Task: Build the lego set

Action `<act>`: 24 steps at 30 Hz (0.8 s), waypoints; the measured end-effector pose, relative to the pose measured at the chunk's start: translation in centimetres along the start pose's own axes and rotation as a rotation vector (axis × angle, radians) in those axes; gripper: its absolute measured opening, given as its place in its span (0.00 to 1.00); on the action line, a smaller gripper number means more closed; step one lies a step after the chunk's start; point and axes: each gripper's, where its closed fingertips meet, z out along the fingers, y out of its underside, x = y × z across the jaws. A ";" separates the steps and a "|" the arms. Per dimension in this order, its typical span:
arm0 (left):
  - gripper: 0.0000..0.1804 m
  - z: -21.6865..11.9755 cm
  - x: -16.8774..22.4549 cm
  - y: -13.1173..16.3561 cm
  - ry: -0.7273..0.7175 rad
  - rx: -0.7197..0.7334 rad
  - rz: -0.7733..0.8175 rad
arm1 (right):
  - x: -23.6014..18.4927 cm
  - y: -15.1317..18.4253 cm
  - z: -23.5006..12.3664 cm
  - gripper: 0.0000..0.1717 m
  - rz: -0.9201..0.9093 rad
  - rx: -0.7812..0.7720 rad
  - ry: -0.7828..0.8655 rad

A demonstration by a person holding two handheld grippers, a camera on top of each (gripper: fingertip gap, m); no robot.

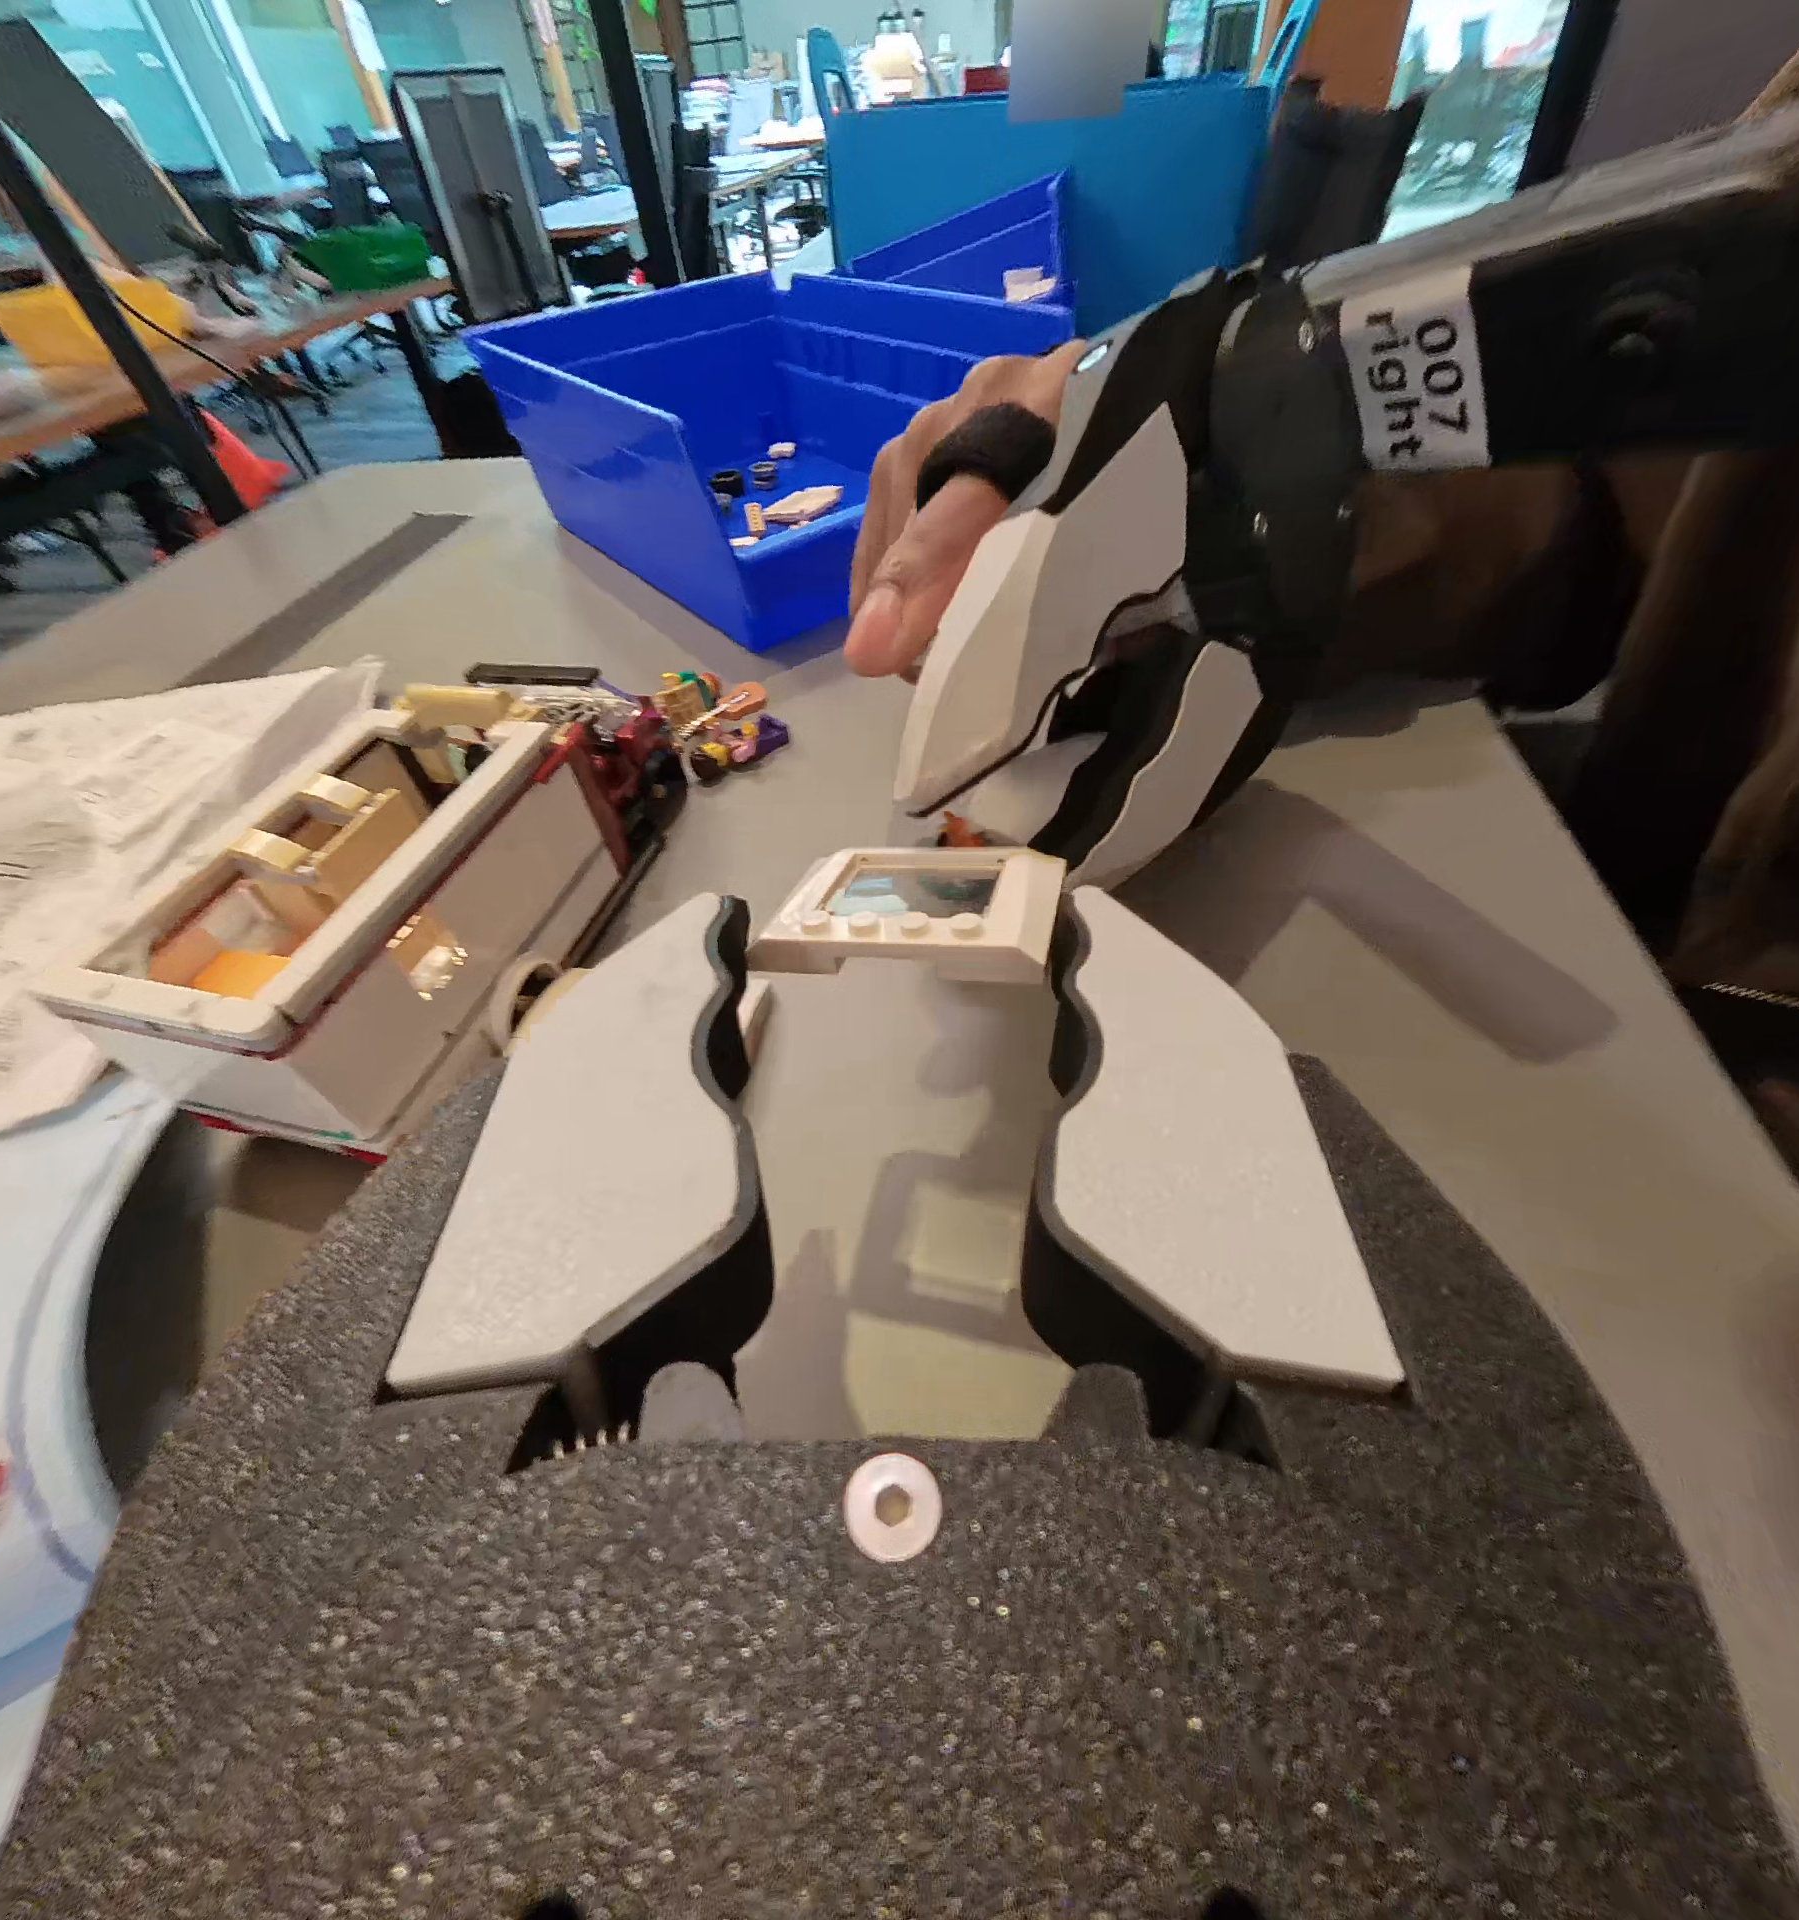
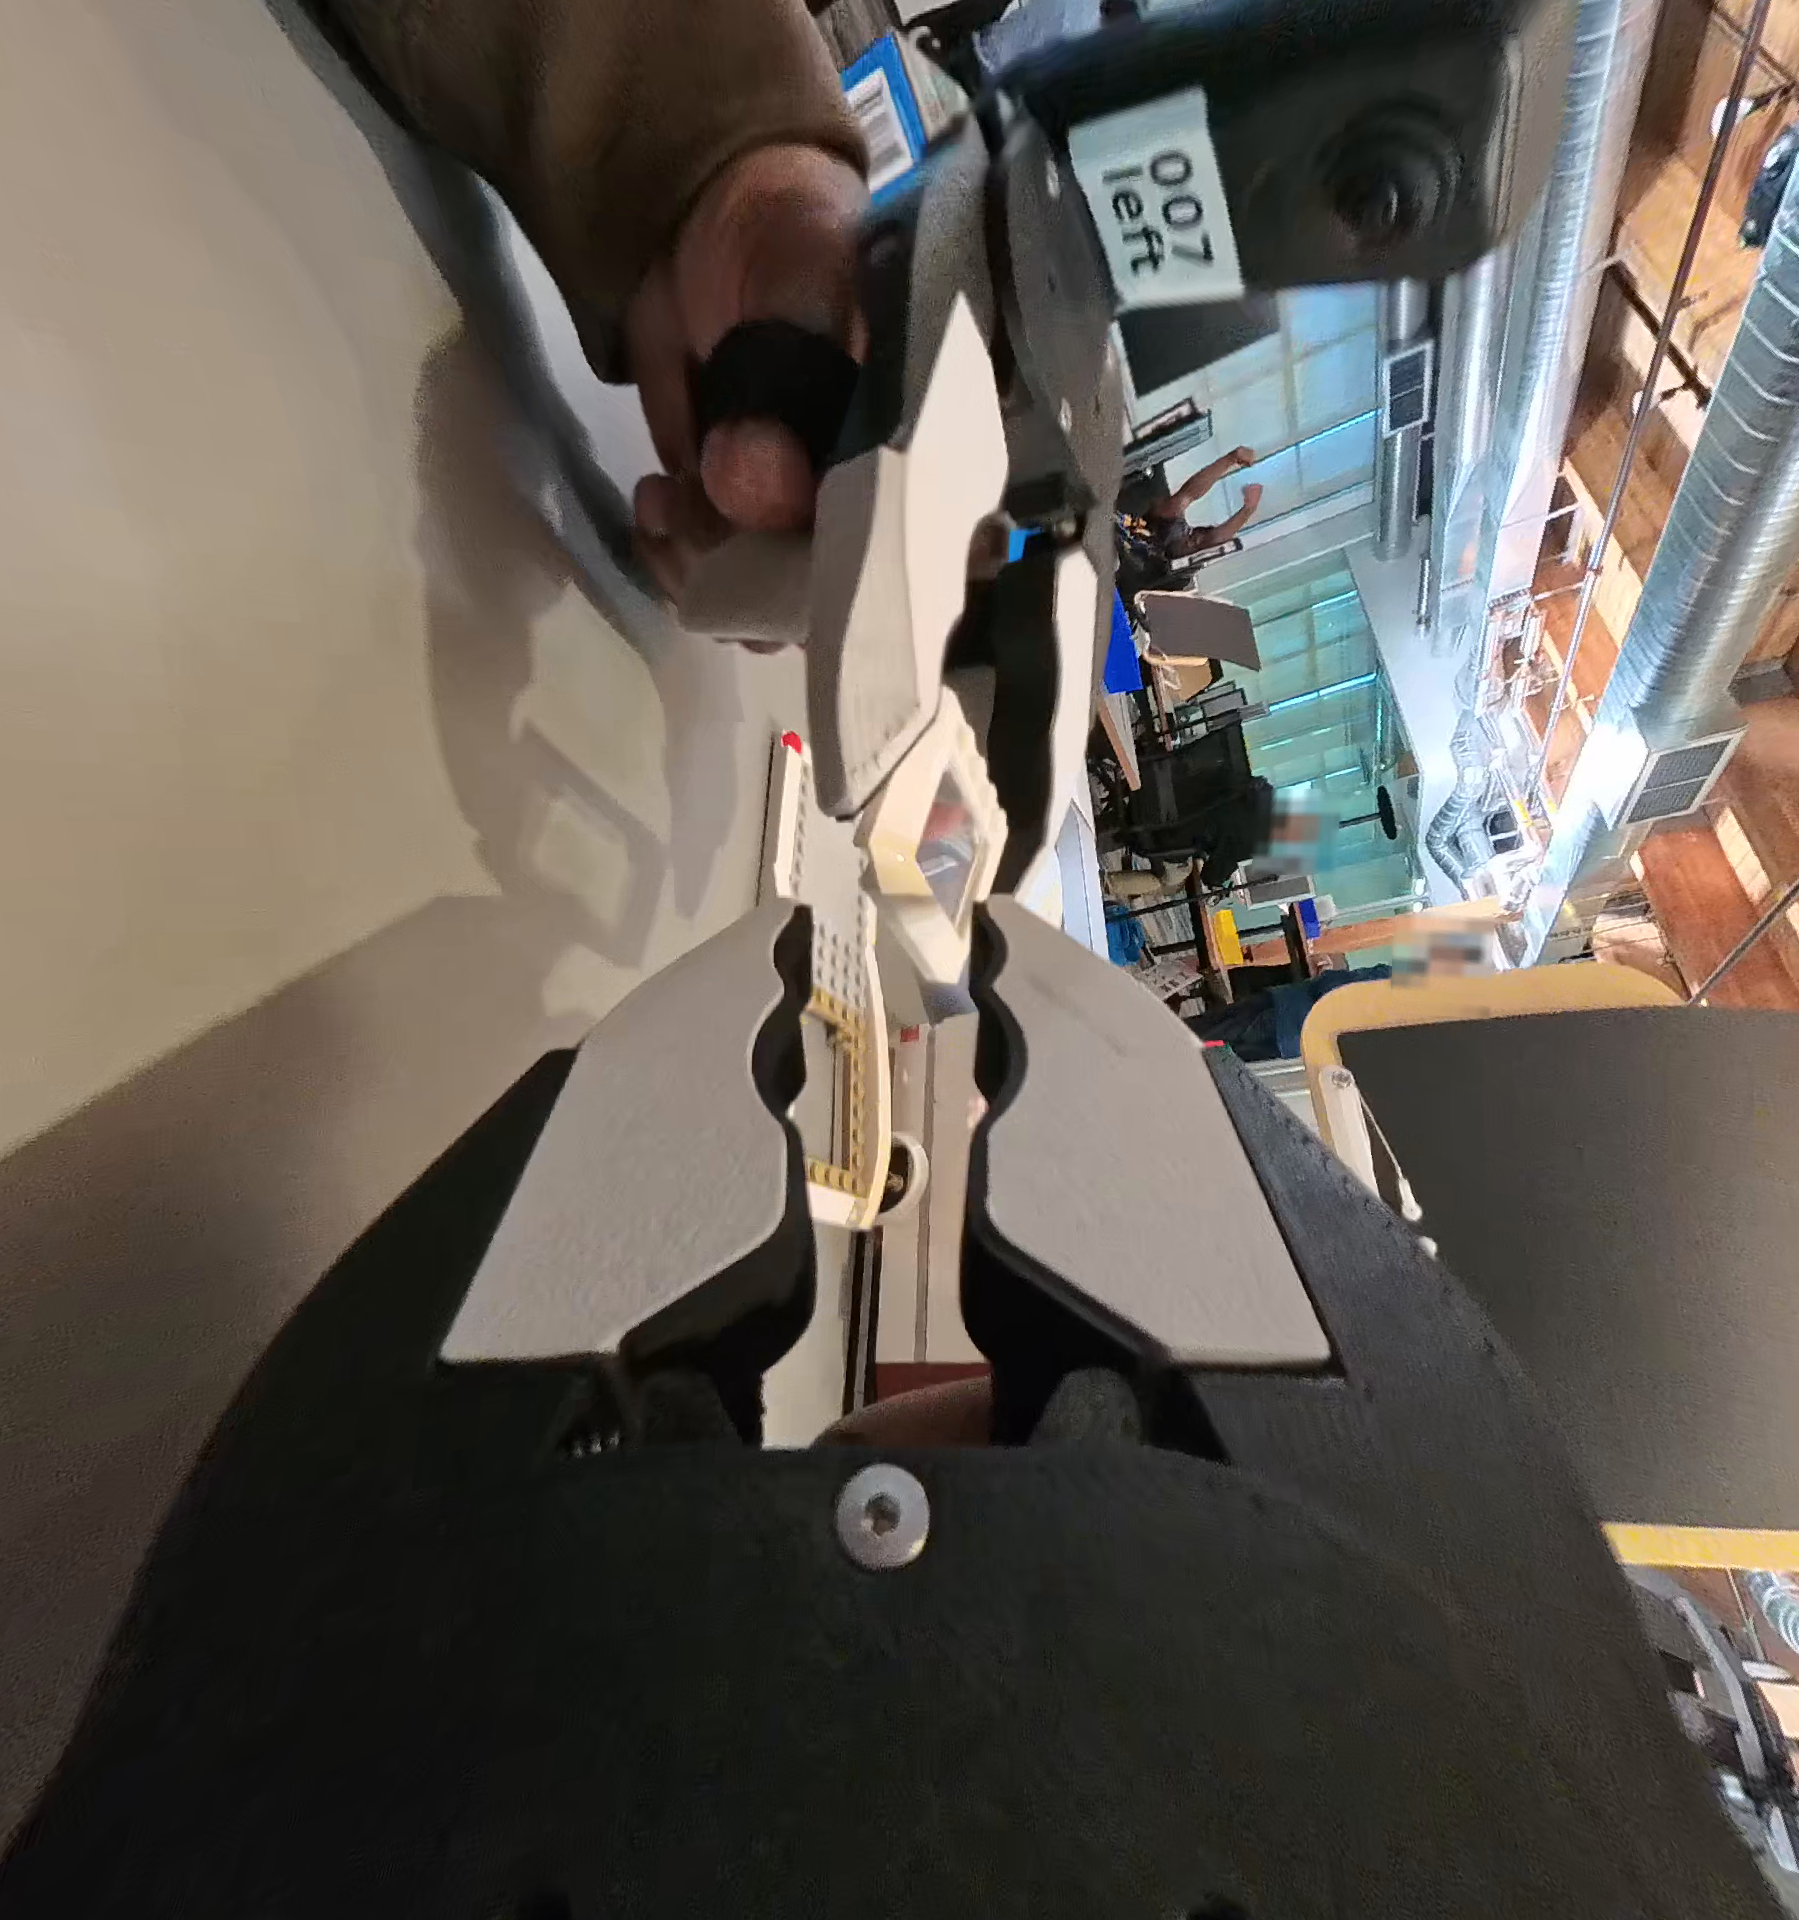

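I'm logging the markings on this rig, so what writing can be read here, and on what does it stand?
I don't copy out writing. These things bear it:
White sticker on the black body of the right gripper: short print, clear.
White sticker on the body of the left gripper: short print, clear.
Paper sheets on the table's left: fine print, too blurred.
Striped label on a blue bin: too small.

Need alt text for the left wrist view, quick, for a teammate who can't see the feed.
The left gripper clamps a white toy-brick window piece across its width, just above the grey table. The right gripper, jaws apart, reaches down behind it from the right. A partly built brick model and blue bins sit to the left and behind.
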 end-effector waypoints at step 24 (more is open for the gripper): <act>0.32 -0.1 -1.1 0.1 -0.187 -0.024 0.329 | -0.2 3.8 0.3 0.30 0.332 -0.120 -0.129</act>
